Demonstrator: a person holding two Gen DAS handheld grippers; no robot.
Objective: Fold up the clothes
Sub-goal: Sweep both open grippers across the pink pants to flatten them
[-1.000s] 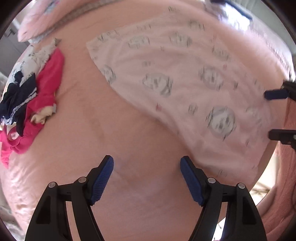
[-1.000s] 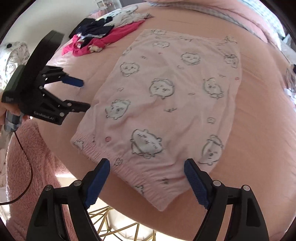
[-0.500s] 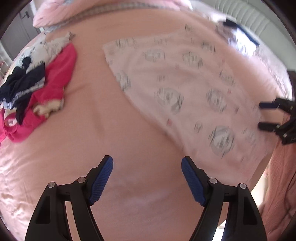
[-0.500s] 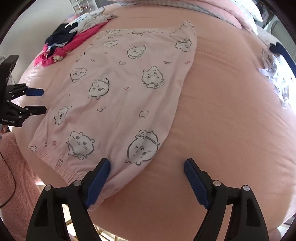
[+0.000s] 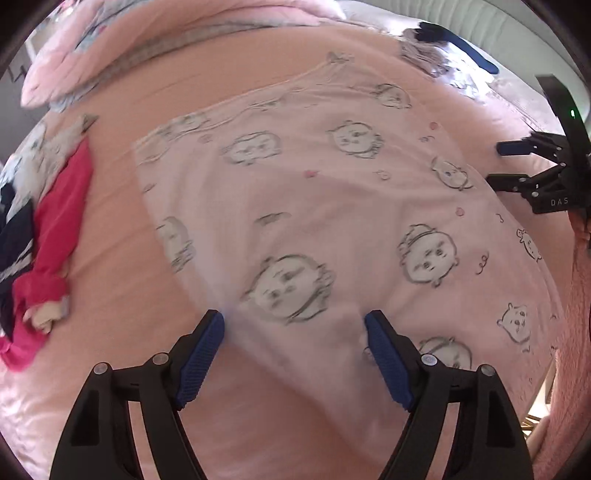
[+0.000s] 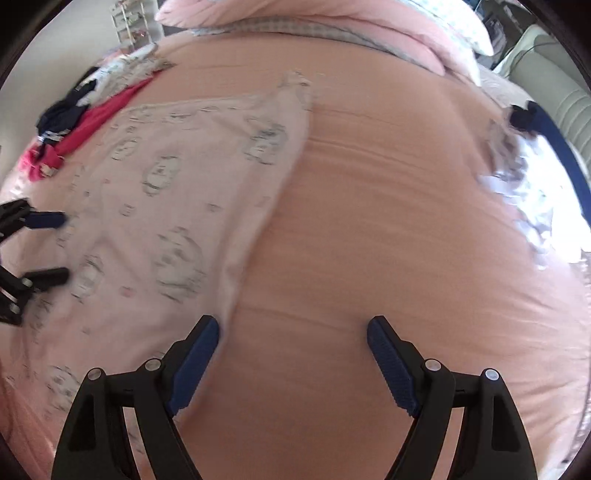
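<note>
A pale pink garment (image 5: 314,206) printed with grey cartoon faces lies spread flat on the pink bed sheet (image 5: 122,295). My left gripper (image 5: 293,325) hovers over its near left edge. Its jaws are opening, the cloth lies under the gap, and the pads do not press on it. My right gripper (image 6: 292,326) stands open over bare sheet (image 6: 369,240), just right of the garment's (image 6: 177,206) right edge, with nothing between its fingers. Each gripper shows in the other's view: the right gripper (image 5: 496,164) at the right side, the left gripper (image 6: 62,246) at the left side.
A heap of red, navy and white clothes (image 5: 55,221) lies left of the garment, also seen as the heap (image 6: 92,118). Pink pillows (image 6: 332,22) line the far side. More white and navy clothing (image 6: 535,177) lies at the right. A fuzzy pink fabric (image 5: 576,332) hangs at the bed's near edge.
My left gripper has slid right from bare sheet onto the garment's left edge. My right gripper has slid right, off the garment's hem and over bare sheet.
</note>
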